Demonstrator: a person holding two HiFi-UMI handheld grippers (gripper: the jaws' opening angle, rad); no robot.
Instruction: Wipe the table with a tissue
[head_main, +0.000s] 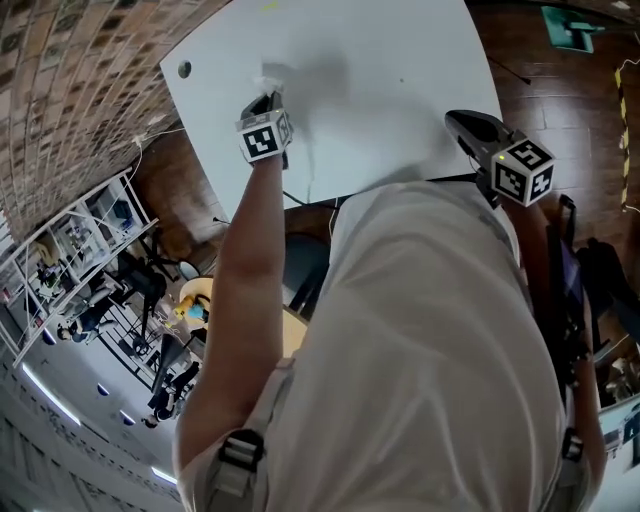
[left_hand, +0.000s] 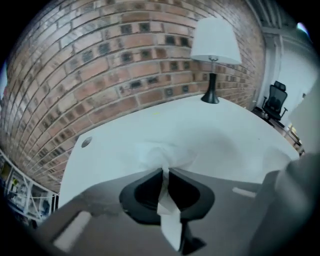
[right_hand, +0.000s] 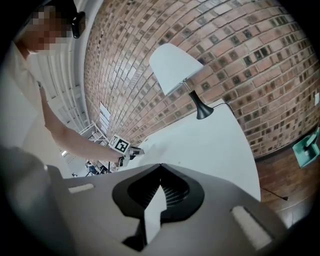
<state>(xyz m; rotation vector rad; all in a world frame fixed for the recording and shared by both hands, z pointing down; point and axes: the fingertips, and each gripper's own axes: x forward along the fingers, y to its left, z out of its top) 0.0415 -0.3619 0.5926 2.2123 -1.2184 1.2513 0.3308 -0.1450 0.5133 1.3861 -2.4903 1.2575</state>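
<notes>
Tissue pinched by left gripper over table (contact unclear) | right gripper pressed together, empty

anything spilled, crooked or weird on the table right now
Nothing stands out. The lamp stands upright at the far corner of the table, and the left gripper pinches a crumpled tissue down on the white top. No spill or damage shows.

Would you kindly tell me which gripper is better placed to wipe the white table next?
Left. The left gripper is shut on the crumpled white tissue resting on the white table; the right gripper is shut and empty at the near edge.
</notes>
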